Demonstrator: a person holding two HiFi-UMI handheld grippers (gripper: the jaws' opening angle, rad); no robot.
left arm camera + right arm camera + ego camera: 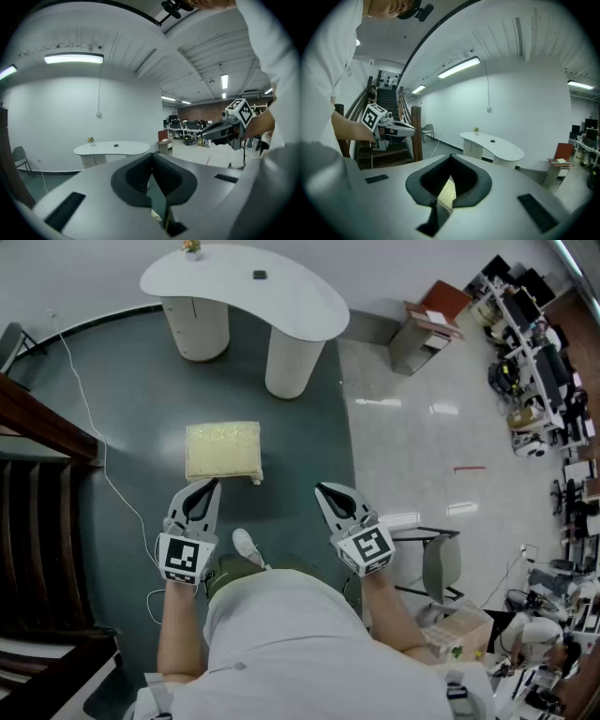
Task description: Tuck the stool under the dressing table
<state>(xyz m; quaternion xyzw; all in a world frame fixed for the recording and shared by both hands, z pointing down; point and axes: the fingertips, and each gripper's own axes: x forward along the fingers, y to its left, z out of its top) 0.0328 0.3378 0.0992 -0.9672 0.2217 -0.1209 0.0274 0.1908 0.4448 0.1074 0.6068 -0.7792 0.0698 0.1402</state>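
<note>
The stool has a square pale-yellow cushion and stands on the dark green floor, short of the white curved dressing table. My left gripper hovers just behind the stool's near left corner, shut and empty. My right gripper is held off to the stool's right, also shut with nothing in it. In the left gripper view the table lies ahead, and the right gripper shows at the right. In the right gripper view the table is ahead, the stool's cushion peeks through the jaws, and the left gripper shows at the left.
A small dark object and a little plant sit on the table. A white cable trails over the floor at the left beside a wooden staircase. A small cabinet stands right of the table; desks and equipment fill the far right.
</note>
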